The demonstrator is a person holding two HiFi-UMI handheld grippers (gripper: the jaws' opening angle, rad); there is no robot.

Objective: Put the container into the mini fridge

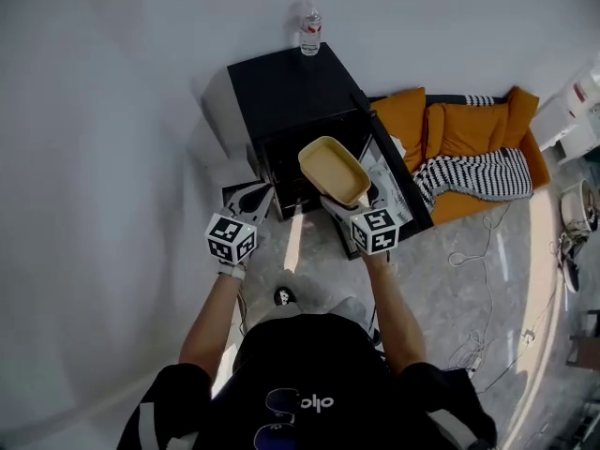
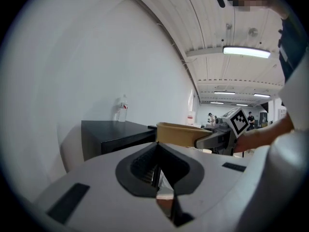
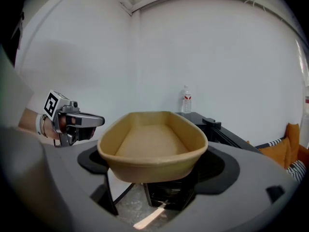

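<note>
You held the tan container (image 1: 333, 169) in your right gripper (image 1: 352, 204), jaws closed on its near end, up in the air just before the open front of the mini fridge (image 1: 281, 92). The fridge door (image 1: 401, 190) stood swung wide to the right. Your left gripper (image 1: 255, 198) hung beside the opening, jaws together on nothing. By my reading, opening and lifting were done; sliding the container inside, releasing it and closing the door were left.

Only print w/ letters: white logo on shirt (image 1: 317, 403), approx. "olio", not certain. Bottle (image 1: 310, 30) has red label, txt too small to read.
</note>
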